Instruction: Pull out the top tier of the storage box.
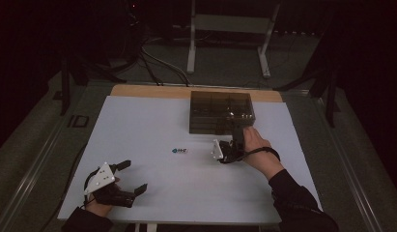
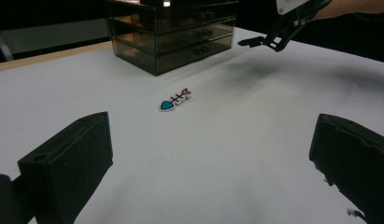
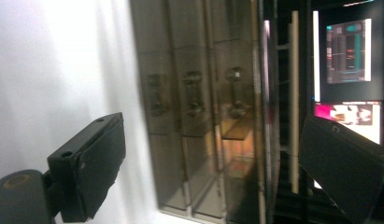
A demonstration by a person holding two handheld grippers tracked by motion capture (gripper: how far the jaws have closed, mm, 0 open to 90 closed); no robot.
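Right gripper view showed the right gripper (image 3: 206, 154), jaws wide and empty, turned sideways before the smoky drawer chest (image 1: 221, 112) at the table's far edge, so one knob (image 3: 235, 91) was best centred squarely before closing.

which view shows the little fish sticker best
The left gripper view: the fish sticker lies close and sharp there, with blue head, bones and pink tail clear. In the high view it is a tiny blur on the white table.

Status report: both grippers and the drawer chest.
Right gripper open, at drawer chest front. Drawers closed. Left gripper open, idle. Fishbone sticker lies clear.
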